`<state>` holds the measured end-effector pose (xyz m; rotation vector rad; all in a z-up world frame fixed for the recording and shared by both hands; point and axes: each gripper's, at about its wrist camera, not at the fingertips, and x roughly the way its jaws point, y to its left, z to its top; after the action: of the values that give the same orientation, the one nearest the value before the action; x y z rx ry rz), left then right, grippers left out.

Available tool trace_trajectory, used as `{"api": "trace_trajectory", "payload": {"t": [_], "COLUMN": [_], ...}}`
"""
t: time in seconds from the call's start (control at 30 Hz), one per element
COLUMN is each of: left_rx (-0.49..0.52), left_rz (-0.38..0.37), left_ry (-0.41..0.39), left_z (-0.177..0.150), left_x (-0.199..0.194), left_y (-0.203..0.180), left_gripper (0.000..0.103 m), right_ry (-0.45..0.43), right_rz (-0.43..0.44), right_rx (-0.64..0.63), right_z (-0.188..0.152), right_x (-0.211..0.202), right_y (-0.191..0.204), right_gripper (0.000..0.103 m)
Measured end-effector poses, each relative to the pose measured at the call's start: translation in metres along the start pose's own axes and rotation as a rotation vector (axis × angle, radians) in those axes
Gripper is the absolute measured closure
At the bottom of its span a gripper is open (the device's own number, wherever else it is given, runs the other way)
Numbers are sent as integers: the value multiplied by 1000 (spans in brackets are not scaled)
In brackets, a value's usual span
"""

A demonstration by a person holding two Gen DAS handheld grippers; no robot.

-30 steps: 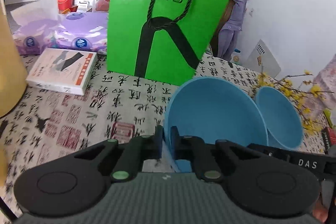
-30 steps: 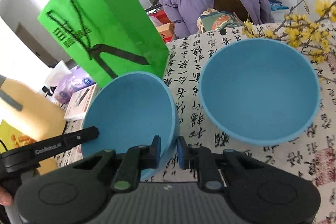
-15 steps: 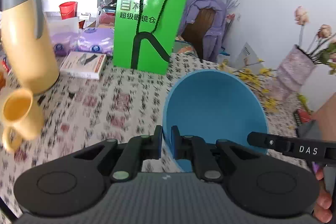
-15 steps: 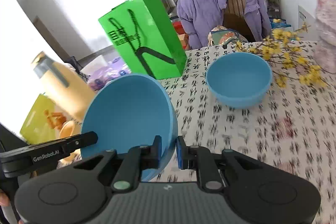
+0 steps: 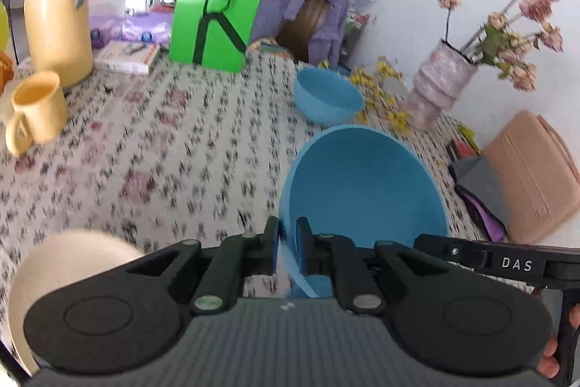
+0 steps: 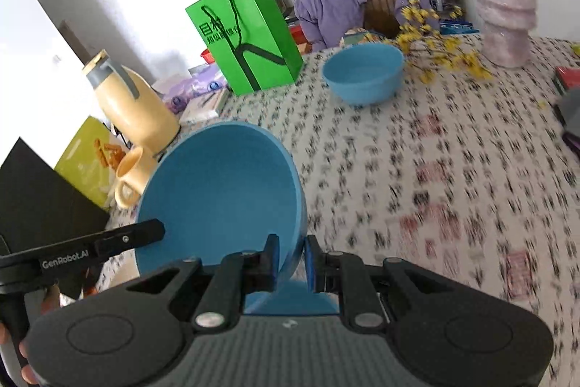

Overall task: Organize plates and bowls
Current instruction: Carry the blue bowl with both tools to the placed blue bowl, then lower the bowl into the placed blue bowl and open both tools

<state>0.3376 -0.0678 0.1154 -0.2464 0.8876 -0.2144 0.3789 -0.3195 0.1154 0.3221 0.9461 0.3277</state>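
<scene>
Both grippers pinch the rim of one large blue bowl, held tilted above the table. My left gripper [image 5: 288, 233] is shut on its left rim; the bowl [image 5: 366, 187] opens to the right of it. My right gripper [image 6: 291, 252] is shut on its right rim; the same bowl [image 6: 217, 191] lies left of it. A second blue bowl [image 5: 326, 97] stands upright far back on the table, also in the right wrist view [image 6: 364, 75]. A cream plate or bowl [image 5: 65, 263] lies at the near left, partly hidden by the left gripper.
A patterned tablecloth [image 5: 163, 147] covers the table. A green paper bag [image 5: 217, 6], a yellow jug [image 5: 58, 13] and a yellow mug [image 5: 36, 111] stand at the back left. A pink vase [image 5: 442, 82] with flowers and yellow blossoms [image 6: 435, 49] stand at the back right. A pink pouch [image 5: 533, 176] lies right.
Both grippers have pulled back towards me with the big blue bowl. The second bowl, bag and jug now look farther off, and the cream dish has come into the left view.
</scene>
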Motion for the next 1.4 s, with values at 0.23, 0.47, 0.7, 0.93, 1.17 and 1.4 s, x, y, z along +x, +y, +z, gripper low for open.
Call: {"api": "trace_trajectory", "payload": {"t": [0.23,0.47,0.7,0.93,1.17,1.4], "left_rx": [-13,-33,-24,-25,12,79], "left_rz": [-24,-21,-4,-4,0,-18], "left_ry": [42,84,125,135,114,37], "left_z": [-42,-64,-81,-86,-87,-88], "left_x": [-3,6,16,21,20,5], "left_y": [1,8,11,13,11,4], "left_gripper": [93,93,94,94,91,72], "right_ry": [32,63,89,97,97,83], "right_rz": [-22,-35,-55,-60,-68,-58], "right_rx": [-1,-4,-26,-50,-88,-147], "right_z": [-44,-69,-85,-95,-96,-95], "right_x": [-11,-5,4,9,8,3], "right_y": [-8,-13,-12,-13,-6,-3], "right_gripper": [88,88,86,84,72,67]}}
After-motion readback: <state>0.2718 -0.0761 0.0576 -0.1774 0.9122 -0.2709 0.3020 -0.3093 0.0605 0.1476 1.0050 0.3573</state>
